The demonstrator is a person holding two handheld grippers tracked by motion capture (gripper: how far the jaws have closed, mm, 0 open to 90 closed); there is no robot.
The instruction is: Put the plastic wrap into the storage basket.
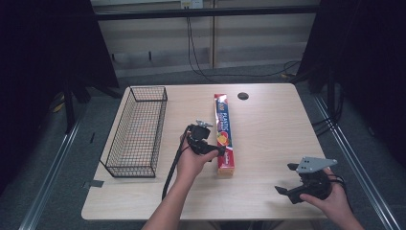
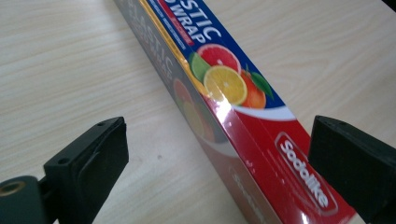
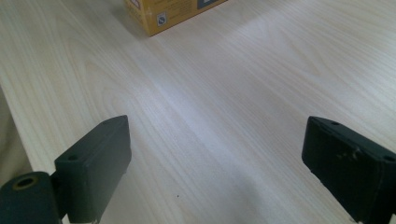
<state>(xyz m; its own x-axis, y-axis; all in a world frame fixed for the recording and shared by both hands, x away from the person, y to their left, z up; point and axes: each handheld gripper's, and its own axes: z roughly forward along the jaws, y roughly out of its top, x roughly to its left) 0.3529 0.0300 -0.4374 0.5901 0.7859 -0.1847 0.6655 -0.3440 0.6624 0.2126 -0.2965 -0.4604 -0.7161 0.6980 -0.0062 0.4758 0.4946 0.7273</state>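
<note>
The plastic wrap box (image 2: 243, 121) reads "PLASTIC WRAP" and the brand "Sodolike".

One plastic wrap box (image 1: 224, 134), one wire basket (image 1: 136, 132), two tongs, left tongs (image 1: 216, 149) and right tongs (image 1: 286, 178), one worktop (image 1: 273, 124).

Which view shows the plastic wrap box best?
The high view: the whole plastic wrap box lies on the table beside the wire basket. The left gripper view shows its middle close up between open jaws; the right gripper view catches one yellow end.

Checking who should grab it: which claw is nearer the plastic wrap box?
Left. The left claw straddles the plastic wrap box, jaws open. The right claw rests open near the table's front right corner, well clear.
</note>
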